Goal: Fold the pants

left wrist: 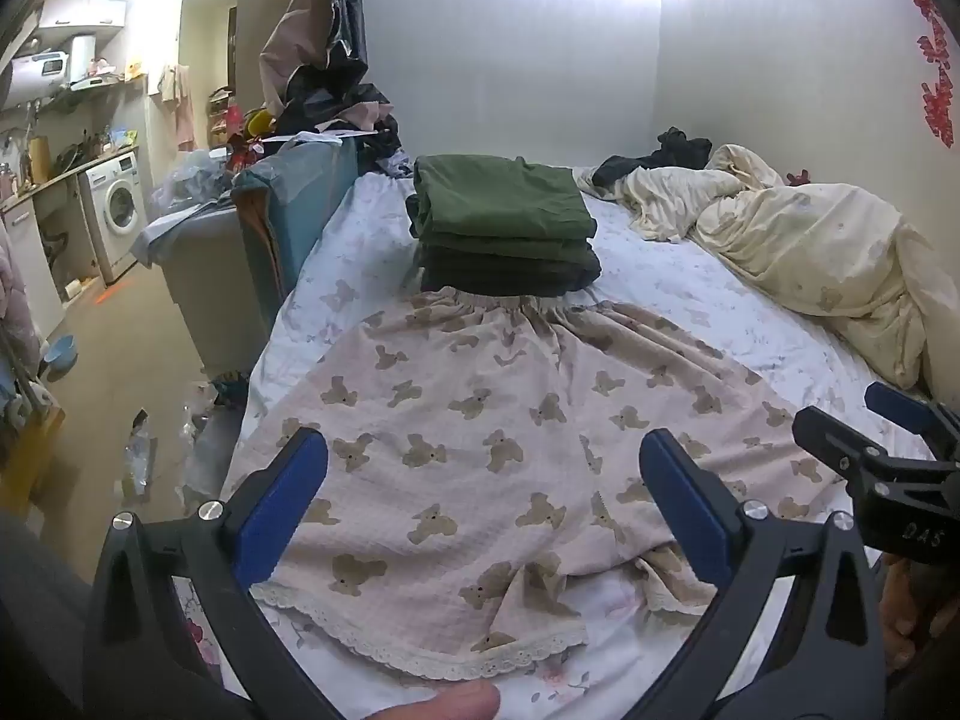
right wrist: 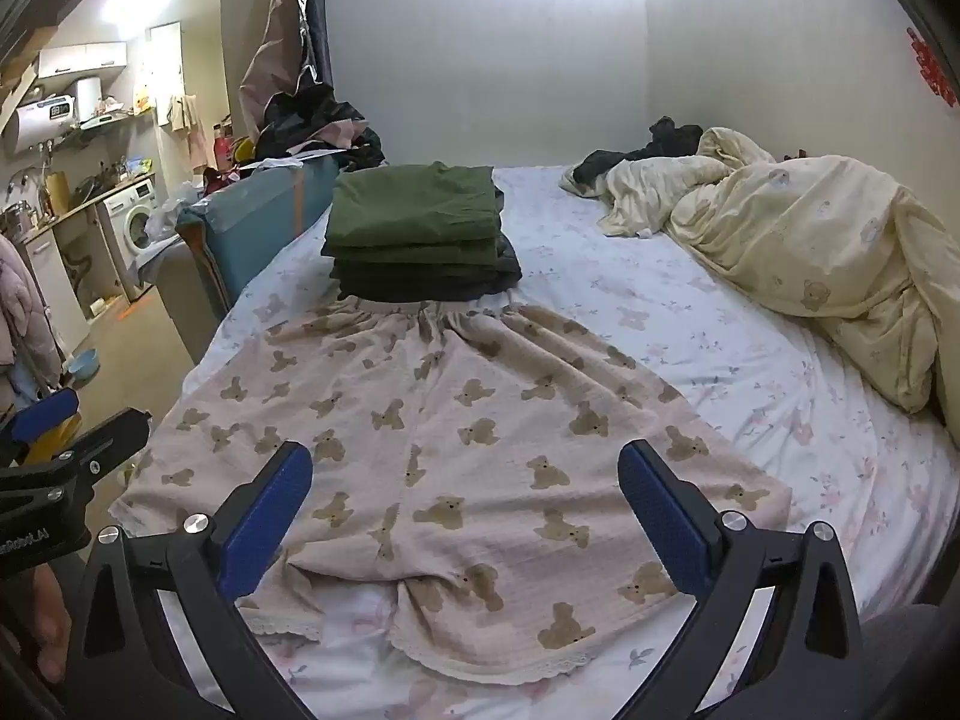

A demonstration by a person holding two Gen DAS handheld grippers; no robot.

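Pink pants with a bear print (left wrist: 480, 450) lie flat on the bed, waistband at the far end, lace-edged leg hems nearest me. They also show in the right wrist view (right wrist: 456, 456). My left gripper (left wrist: 483, 474) is open and empty, hovering above the left leg near its hem. My right gripper (right wrist: 465, 486) is open and empty, hovering above the right leg near its hem. The right gripper's fingers (left wrist: 840, 438) show at the right edge of the left wrist view. The left gripper's fingers (right wrist: 90, 438) show at the left edge of the right wrist view.
A stack of folded green and dark clothes (left wrist: 504, 222) sits just beyond the waistband. A crumpled cream duvet (left wrist: 810, 252) lies at the right. The bed's left edge (left wrist: 264, 348) drops to a floor with clutter, a blue box (left wrist: 300, 198) and a washing machine (left wrist: 117, 210).
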